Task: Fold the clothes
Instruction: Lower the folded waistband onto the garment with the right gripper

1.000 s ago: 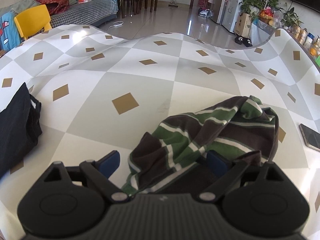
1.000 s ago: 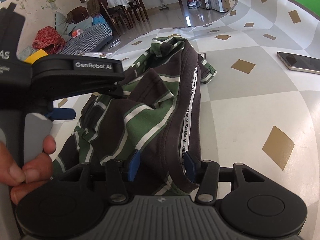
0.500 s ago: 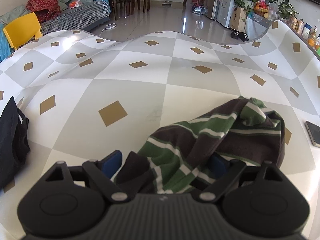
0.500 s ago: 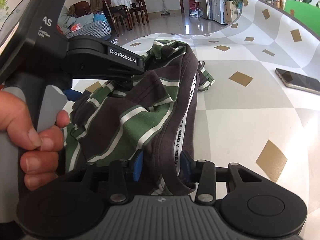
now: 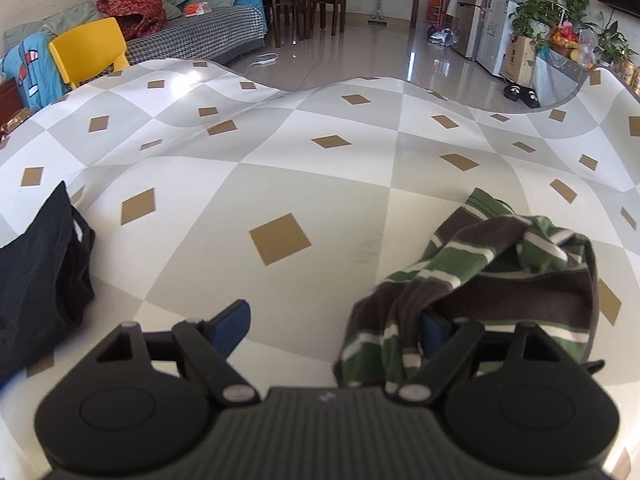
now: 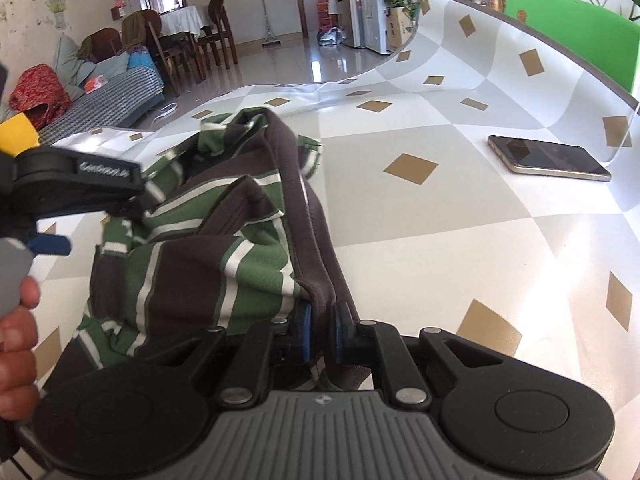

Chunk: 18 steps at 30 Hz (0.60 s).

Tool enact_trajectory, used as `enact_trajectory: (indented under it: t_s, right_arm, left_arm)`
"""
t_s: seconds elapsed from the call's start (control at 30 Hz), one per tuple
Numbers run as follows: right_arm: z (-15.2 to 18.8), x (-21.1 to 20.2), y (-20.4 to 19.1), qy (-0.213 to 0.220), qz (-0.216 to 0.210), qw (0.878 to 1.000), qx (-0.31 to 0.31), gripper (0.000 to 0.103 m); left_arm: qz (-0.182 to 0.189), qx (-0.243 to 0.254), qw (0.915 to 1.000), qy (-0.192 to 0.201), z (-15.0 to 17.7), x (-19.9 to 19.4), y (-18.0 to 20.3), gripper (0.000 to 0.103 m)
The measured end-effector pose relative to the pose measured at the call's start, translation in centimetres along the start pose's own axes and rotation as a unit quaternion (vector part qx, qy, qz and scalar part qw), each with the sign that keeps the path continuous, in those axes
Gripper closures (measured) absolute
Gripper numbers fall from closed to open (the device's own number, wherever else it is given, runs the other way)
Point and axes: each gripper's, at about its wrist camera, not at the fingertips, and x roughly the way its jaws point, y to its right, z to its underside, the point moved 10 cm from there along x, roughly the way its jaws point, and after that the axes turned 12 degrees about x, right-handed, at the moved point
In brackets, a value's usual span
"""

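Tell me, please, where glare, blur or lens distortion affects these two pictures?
Left wrist view: fisheye bends the checked mat's far edge; a glare spot near the yellow chair. Right wrist view: sunlight washes out the mat's lower right; the label on the left tongs is blurred.

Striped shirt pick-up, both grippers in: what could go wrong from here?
1. The right gripper jaws are closing on only the dark edge band of the striped shirt; a thin pinch may slip when pulled.
2. The left gripper jaws are closing with cloth over just one finger, so they may catch nothing.
3. Dragging the shirt could sweep the phone.
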Motion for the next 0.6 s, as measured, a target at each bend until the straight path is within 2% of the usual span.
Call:
enact_trajectory:
  t_s: [0.2,0.4,0.6]
  right_arm:
    - [-1.7,0.6,2.5,0.008,0.023,0.999,0.036,0.094]
    - [-3.0,1.2,3.4,0.012,0.035,0.997,0.063,0.094]
    - [-3.9,1.3,4.4,0.017,0.041,0.996,0.082,0.093]
  left_arm:
    - [-0.014,-0.022,0.9993,-0.027,1.3,0.9,-2.0,0.016]
    - [-0.029,-0.014,0.9991,-0.028,2.2,0.7,-2.9,0.013]
    - [-0.027,-0.036,0.9981,-0.041,3.9,-0.1,-3.9,0.009]
